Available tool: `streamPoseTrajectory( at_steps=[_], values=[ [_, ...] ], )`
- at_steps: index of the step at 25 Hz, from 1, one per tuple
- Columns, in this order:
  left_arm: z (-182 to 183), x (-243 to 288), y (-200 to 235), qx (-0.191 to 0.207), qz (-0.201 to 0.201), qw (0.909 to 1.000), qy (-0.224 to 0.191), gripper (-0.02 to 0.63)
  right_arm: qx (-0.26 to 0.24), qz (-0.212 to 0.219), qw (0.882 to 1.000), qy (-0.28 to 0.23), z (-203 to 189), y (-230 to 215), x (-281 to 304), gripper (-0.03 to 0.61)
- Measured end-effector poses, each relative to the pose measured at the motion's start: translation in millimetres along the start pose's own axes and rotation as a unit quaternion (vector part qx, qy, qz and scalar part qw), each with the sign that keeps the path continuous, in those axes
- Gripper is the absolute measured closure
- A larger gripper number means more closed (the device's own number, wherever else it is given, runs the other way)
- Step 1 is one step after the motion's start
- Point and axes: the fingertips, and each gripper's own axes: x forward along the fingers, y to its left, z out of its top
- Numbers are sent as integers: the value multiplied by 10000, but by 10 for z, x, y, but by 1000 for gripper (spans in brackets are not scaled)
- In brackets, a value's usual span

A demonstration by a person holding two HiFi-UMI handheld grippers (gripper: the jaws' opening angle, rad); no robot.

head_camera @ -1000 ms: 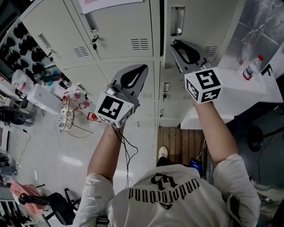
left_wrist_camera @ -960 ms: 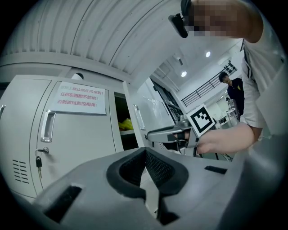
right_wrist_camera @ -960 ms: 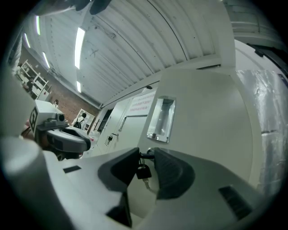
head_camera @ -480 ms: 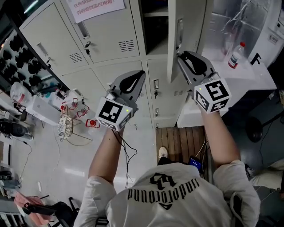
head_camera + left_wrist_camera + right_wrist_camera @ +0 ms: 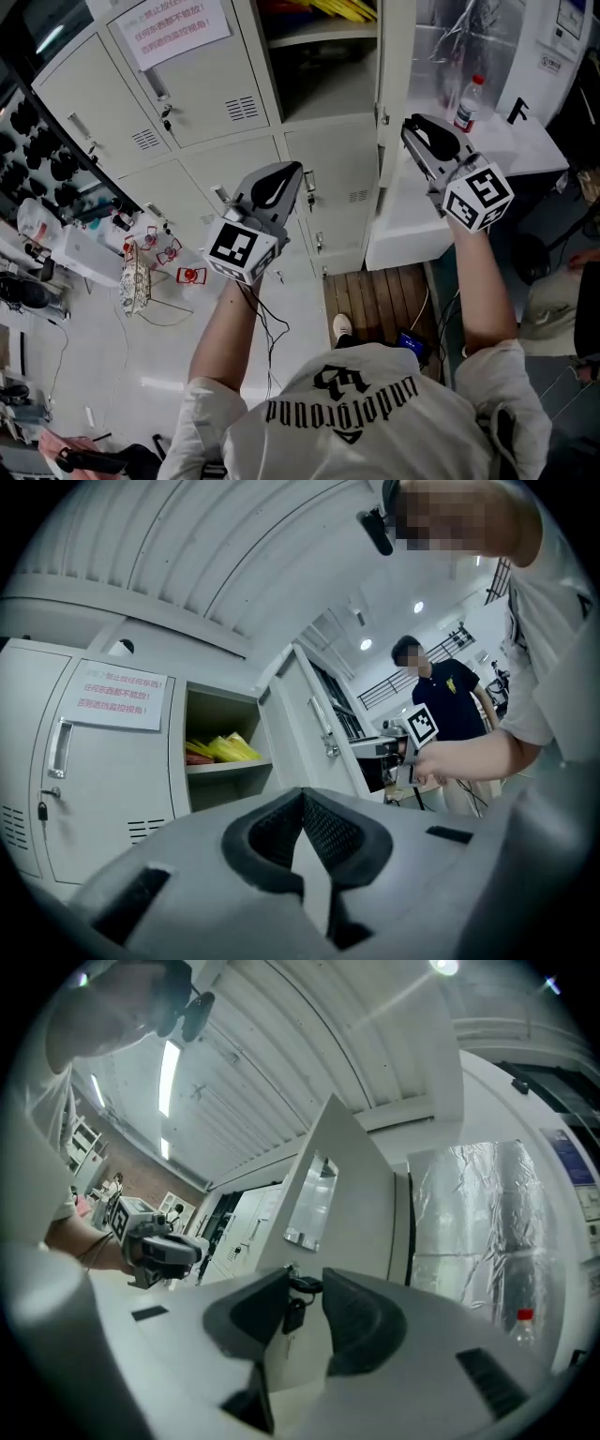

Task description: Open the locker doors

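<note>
The upper locker door (image 5: 396, 56) stands swung wide open, and the compartment (image 5: 319, 66) behind it shows yellow packets (image 5: 337, 7) on a shelf. My right gripper (image 5: 410, 122) is at the door's free edge. In the right gripper view its jaws (image 5: 305, 1283) are opening, with the door edge (image 5: 347, 1176) and a hanging key (image 5: 293, 1314) in the gap and no pad pressing on them. My left gripper (image 5: 291, 169) hangs shut and empty in front of the closed lower lockers (image 5: 328, 178). The left gripper (image 5: 302, 799) looks at the open compartment (image 5: 220, 750).
A closed locker with a paper notice (image 5: 173, 28) is left of the open one. A white counter (image 5: 506, 141) with a bottle (image 5: 466, 103) stands right of the door. Below me lies a wooden platform (image 5: 375, 300); clutter (image 5: 131, 262) covers the floor at left. Another person (image 5: 445, 705) stands nearby.
The upper locker door has swung from nearly closed to wide open, showing the shelf. My right gripper went right with the door's edge. The left gripper has barely moved.
</note>
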Motion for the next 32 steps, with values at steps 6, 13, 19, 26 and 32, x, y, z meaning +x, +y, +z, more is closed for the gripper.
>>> streamPoseTrajectory(
  at_steps=[6, 13, 19, 26, 32],
  values=[
    [4, 11, -63, -37, -62, 10000, 20, 606, -74, 70, 9999, 24, -11, -317, -296, 457],
    [-13, 1, -78, -50, -101, 9999, 29, 606, -127, -101, 9999, 28, -33, -523, -448, 451],
    [-12, -98, -96, -62, -88, 9999, 32, 606, -242, -491, 9984, 124, -4, -544, -564, 449],
    [34, -447, -135, -99, 37, 9999, 43, 606, -235, -853, 9958, 233, 157, -156, -803, 446],
    [59, -1001, -107, -159, 388, 9991, 118, 606, -45, -412, 9991, 82, 270, 559, -684, 448]
  ],
)
